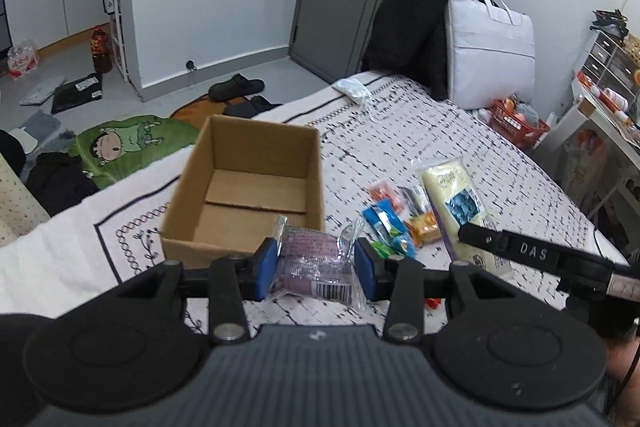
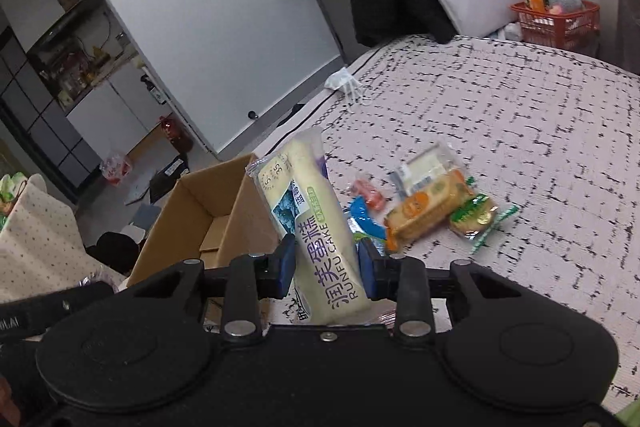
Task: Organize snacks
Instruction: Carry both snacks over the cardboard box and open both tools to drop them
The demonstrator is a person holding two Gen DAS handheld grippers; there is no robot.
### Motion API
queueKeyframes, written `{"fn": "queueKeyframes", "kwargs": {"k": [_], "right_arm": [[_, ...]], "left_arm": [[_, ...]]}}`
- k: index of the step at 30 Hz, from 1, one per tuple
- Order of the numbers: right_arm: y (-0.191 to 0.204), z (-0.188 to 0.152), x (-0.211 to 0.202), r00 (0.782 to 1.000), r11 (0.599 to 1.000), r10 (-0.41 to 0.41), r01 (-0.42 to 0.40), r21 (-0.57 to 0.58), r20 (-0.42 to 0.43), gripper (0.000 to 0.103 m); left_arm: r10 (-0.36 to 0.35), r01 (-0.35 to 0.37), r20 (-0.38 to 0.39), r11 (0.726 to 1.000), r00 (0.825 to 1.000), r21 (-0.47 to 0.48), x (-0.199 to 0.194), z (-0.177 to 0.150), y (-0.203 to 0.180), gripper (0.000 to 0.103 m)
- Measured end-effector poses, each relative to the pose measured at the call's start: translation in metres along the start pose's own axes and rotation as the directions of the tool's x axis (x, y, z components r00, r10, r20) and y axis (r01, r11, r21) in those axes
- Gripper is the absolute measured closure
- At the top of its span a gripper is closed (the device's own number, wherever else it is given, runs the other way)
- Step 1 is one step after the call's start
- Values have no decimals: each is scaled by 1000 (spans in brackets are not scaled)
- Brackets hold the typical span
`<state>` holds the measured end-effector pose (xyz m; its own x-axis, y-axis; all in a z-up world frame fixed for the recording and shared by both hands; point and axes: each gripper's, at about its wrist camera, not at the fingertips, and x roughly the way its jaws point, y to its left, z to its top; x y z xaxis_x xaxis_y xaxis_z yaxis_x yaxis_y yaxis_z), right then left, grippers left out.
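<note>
On the bed (image 1: 460, 131), spread with a white cover marked in short black dashes, an open cardboard box (image 1: 248, 187) sits near the edge that faces the floor, its inside bare. The left gripper (image 1: 316, 267) hangs just beside the box's near wall, its jaws partly closed on a purple snack packet (image 1: 312, 263) in clear wrap; the blue pads (image 1: 266, 269) press the packet from both sides and a barcode shows at its lower end. The right gripper (image 2: 326, 267) has its jaws drawn in to a similar width around a long cream-coloured cake packet (image 2: 316, 223), printed RUNFU CAKE, which stands nearly upright between the pads and rises in front of the box's right wall in the right wrist view. Further toward the middle of the bed lies a loose pile of small snacks (image 2: 424, 203): a blue wrapper, an orange biscuit pack, a green-edged one and a pink sweet, touching or overlapping one another. A crumpled white mask (image 1: 354, 89) rests near the bed's far edge, and a white tote bag (image 1: 490, 43) leans at the far corner against dark clothing.
</note>
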<state>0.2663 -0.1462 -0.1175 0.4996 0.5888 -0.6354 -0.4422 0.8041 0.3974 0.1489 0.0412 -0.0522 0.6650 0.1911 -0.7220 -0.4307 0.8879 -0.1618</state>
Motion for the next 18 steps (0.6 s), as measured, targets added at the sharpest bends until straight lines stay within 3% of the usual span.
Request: {"fn": "queueKeyframes", "kwargs": {"k": [8, 18], "right_arm": [[26, 1, 3, 998, 998, 55, -54, -28, 24, 70], [57, -2, 26, 990, 990, 139, -140, 26, 23, 70]], "left_arm": [[29, -29, 15, 999, 999, -17, 0, 12, 20, 62], [27, -27, 14, 999, 1000, -30, 10, 25, 38, 62]]}}
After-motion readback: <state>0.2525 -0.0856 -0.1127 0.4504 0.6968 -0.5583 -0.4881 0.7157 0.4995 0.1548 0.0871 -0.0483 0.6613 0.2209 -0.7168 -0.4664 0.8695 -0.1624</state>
